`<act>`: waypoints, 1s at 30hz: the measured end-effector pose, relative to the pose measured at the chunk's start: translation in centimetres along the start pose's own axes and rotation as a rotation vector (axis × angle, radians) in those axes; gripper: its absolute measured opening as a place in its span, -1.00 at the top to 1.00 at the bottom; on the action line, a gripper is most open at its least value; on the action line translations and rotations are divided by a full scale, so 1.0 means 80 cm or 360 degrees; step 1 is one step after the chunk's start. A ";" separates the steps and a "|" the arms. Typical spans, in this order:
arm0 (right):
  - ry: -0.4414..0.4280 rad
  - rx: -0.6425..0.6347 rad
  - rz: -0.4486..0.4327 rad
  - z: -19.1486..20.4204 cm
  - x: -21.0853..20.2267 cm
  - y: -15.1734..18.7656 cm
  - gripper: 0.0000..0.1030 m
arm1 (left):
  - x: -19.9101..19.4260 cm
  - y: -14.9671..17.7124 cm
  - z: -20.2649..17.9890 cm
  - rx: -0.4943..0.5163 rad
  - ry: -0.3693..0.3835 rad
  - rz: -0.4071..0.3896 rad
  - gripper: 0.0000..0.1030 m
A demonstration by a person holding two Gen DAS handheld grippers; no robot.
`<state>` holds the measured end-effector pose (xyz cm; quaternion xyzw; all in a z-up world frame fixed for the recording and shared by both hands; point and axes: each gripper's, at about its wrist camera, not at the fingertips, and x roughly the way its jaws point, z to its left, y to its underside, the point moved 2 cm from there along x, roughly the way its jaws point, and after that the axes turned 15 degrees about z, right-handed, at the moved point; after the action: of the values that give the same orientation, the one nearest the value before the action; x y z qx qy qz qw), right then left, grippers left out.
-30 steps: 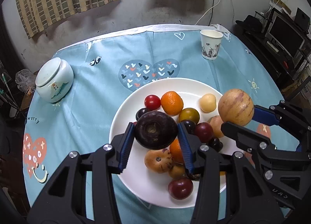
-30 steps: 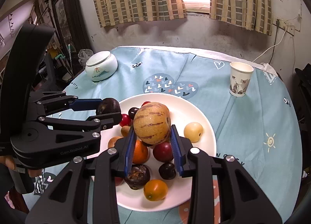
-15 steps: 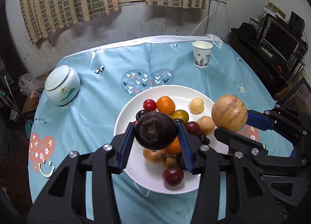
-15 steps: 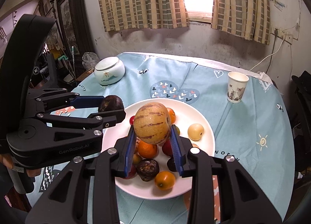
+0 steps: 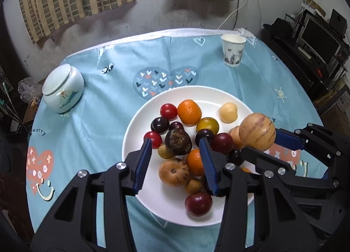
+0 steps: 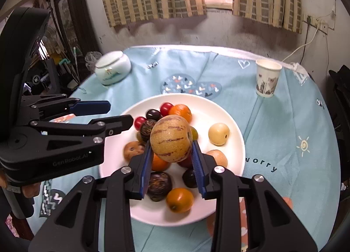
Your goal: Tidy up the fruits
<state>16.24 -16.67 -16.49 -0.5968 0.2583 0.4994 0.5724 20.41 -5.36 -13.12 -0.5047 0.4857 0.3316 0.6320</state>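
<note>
A white plate (image 5: 207, 96) (image 6: 218, 109) holds several small fruits: oranges, red and dark plums, pale yellow ones. A dark purple-brown fruit (image 5: 178, 142) (image 6: 147, 127) lies on the pile. My left gripper (image 5: 175, 141) (image 6: 119, 113) hangs open above it, and its blue pads do not touch the fruit. My right gripper (image 6: 171, 142) (image 5: 259, 142) is shut on a round tan melon with purple stripes (image 6: 170, 140) (image 5: 257, 131), held above the plate's middle.
A paper cup (image 5: 233, 50) (image 6: 268, 78) stands behind the plate to the right. A lidded ceramic jar (image 5: 63, 88) (image 6: 113, 68) sits at the far left of the round blue tablecloth. Shelves with a screen (image 5: 317, 39) stand beyond the table's right edge.
The dark fruit has left my left gripper's jaws and now lies on the plate's pile. Both grippers drew back a little from the plate. The right still holds the striped melon.
</note>
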 end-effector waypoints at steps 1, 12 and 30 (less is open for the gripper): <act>-0.0001 0.0006 0.0020 -0.002 0.008 -0.002 0.32 | 0.009 -0.002 0.000 -0.0002 -0.0005 0.0025 0.10; 0.0071 -0.0023 0.0123 -0.012 0.062 -0.013 0.00 | 0.071 -0.003 0.013 -0.0057 -0.0042 0.0161 -0.15; 0.0092 0.0080 -0.0087 0.002 -0.038 0.007 -0.21 | -0.026 0.018 0.004 -0.0076 -0.0048 -0.0043 -0.45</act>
<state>14.58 -17.43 -13.99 -0.6033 0.2707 0.4595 0.5929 18.53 -4.52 -11.60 -0.5211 0.4613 0.3421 0.6313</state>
